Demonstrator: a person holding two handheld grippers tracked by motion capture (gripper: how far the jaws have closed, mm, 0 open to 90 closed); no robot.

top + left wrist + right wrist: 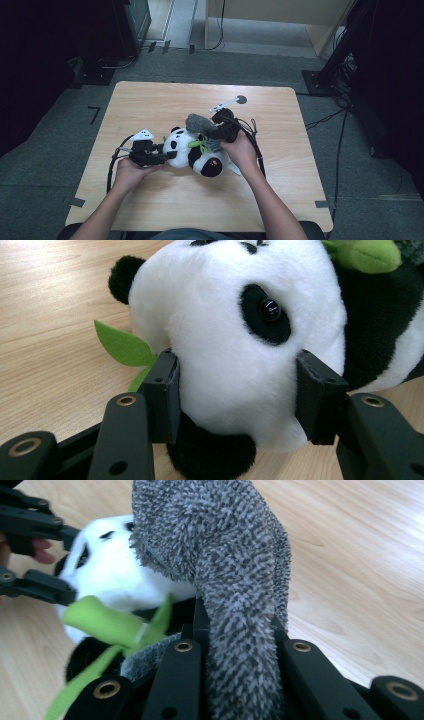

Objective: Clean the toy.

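- black-and-white plush panda toy [192,150] lies on its side at centre of the light wooden table [165,100].
- left gripper [161,154], at the panda's 9 o'clock: jaws clamped on its white head.
- right gripper [212,136], at 1 o'clock: jaws closed on a grey speckled fuzzy cloth [235,580] draped over the panda.
- green felt leaf [122,346] beside the head.

My light wooden tabletop [165,100] stands on a grey carpet floor [250,65], with dark stands [345,45] and black cables [330,117] beside it and a pale wooden cabinet [280,15] behind.
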